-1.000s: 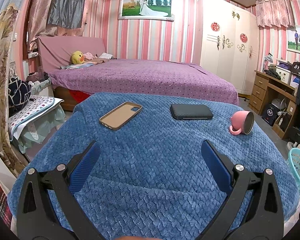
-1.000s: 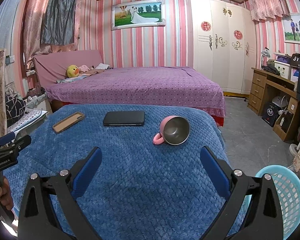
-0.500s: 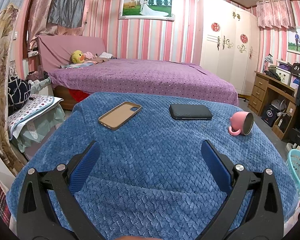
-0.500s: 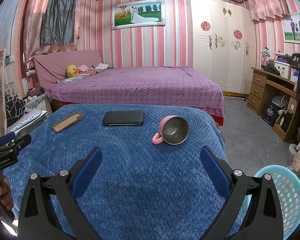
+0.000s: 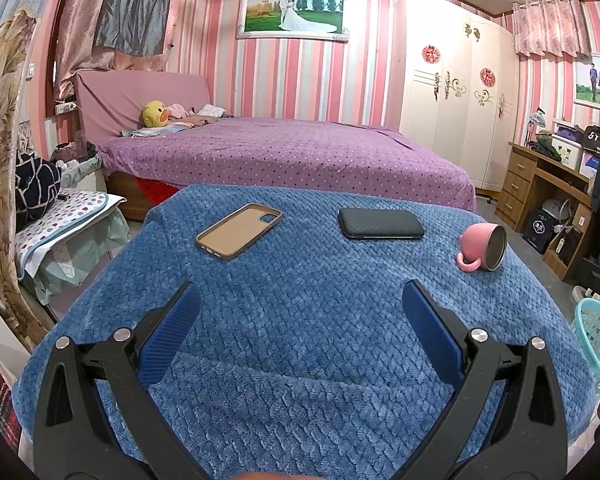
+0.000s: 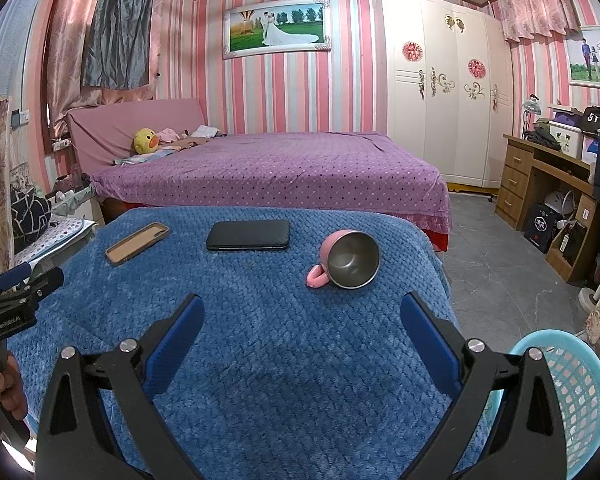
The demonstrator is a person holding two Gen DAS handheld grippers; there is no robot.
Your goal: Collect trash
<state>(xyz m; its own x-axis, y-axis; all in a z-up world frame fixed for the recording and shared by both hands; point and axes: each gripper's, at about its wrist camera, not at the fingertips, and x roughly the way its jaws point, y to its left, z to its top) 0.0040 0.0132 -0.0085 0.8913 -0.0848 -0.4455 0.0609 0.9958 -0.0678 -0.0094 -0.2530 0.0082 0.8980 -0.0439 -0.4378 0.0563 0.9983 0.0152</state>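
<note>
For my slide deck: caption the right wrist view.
Open right gripper above a blue blanket holding a tipped pink mug, phone and case.

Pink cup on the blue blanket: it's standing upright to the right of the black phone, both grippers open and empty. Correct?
Not quite. The pink cup lies tipped on its side, its mouth facing the right wrist camera, which shows the metal inside. The rest holds: it is right of the black phone, and the left gripper and right gripper are open and empty.
</note>
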